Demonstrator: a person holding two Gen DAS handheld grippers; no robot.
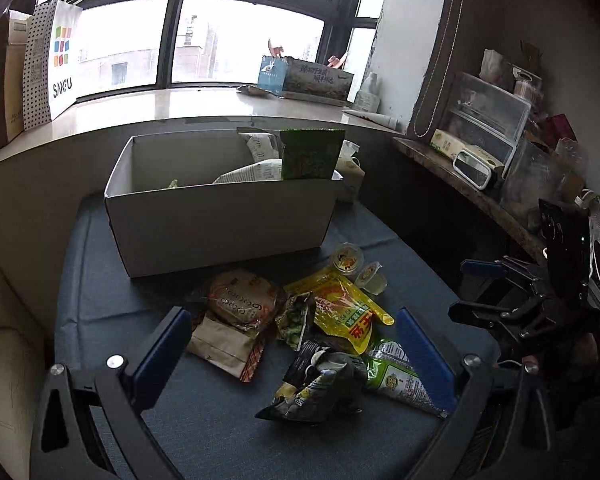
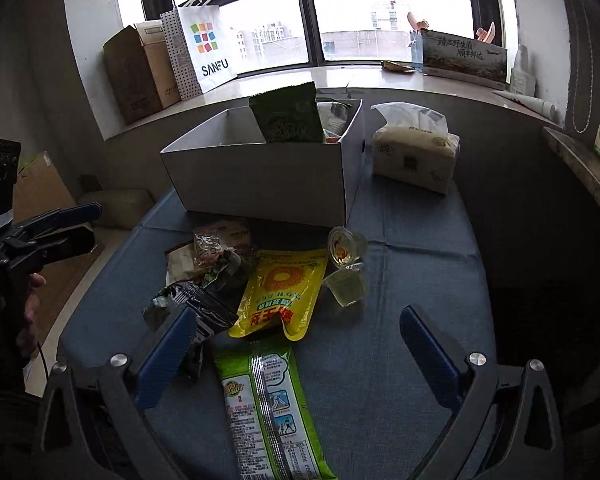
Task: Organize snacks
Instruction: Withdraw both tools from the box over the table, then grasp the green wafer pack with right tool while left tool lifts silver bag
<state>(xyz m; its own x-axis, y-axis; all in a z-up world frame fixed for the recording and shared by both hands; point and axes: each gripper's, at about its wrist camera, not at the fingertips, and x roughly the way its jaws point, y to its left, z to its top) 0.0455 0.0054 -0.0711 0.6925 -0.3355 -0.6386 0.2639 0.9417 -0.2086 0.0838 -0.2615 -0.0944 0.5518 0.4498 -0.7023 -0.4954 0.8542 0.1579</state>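
At the bottom of each view, the left gripper [image 1: 294, 344] and right gripper [image 2: 298, 344] hold nothing, jaws wide apart. Just past them, in the middle, snack packs lie in a pile on the blue tabletop [image 2: 400, 320]: a green pack [image 2: 260, 400], a yellow pouch [image 2: 280, 292], two jelly cups [image 2: 346, 264]. Farther up stands the white box [image 1: 216, 220] with a green bag [image 1: 310, 154] inside.

Left hand-held gripper [image 1: 294, 342] agape; right hand-held gripper [image 2: 294, 344] agape.

Two jelly cups [image 2: 346, 246], one box [image 2: 260, 176], six packets [image 2: 282, 290].
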